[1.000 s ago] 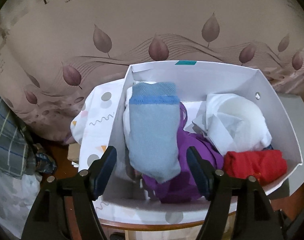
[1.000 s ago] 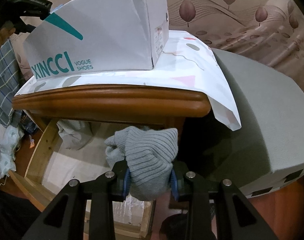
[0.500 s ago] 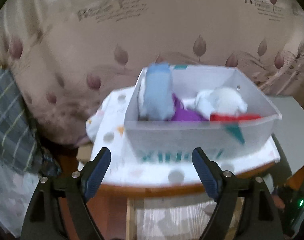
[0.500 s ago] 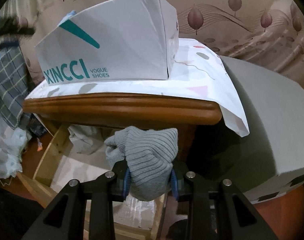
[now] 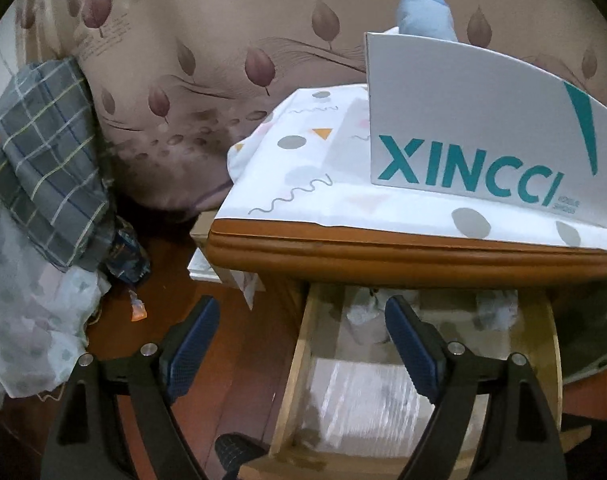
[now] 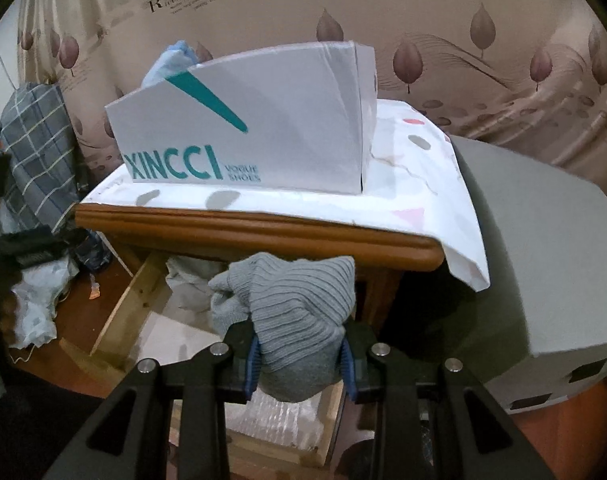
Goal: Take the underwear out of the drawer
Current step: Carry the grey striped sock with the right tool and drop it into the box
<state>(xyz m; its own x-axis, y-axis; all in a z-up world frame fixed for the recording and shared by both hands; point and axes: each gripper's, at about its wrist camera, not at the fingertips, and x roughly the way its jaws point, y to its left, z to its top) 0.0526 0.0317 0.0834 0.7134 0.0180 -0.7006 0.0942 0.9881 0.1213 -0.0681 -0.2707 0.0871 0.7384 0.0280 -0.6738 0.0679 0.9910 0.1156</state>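
Note:
My right gripper (image 6: 299, 364) is shut on a bunched grey ribbed piece of underwear (image 6: 303, 300), held up in front of the nightstand's wooden top edge (image 6: 255, 228). Below it the wooden drawer (image 6: 119, 312) stands pulled out, with pale crumpled cloth (image 6: 187, 280) at its back. In the left wrist view my left gripper (image 5: 300, 302) hangs open and empty over the drawer's left wall (image 5: 291, 392). More pale cloth (image 5: 363, 312) lies at the back of the drawer, under the top. A light blue garment (image 5: 423, 12) sticks out of the white shoe box (image 5: 483, 128) on the nightstand.
A patterned white cloth (image 5: 303, 168) covers the nightstand top under the box. A checked grey fabric (image 5: 47, 152) and pale bags (image 5: 31, 328) are piled on the left of the wooden floor. A grey block (image 6: 543, 260) stands against the nightstand's right side. Leaf-patterned fabric hangs behind.
My left gripper has dropped from above the open shoe box to in front of the nightstand, over the drawer, and its jaws have widened. My right gripper has risen a little with the grey underwear.

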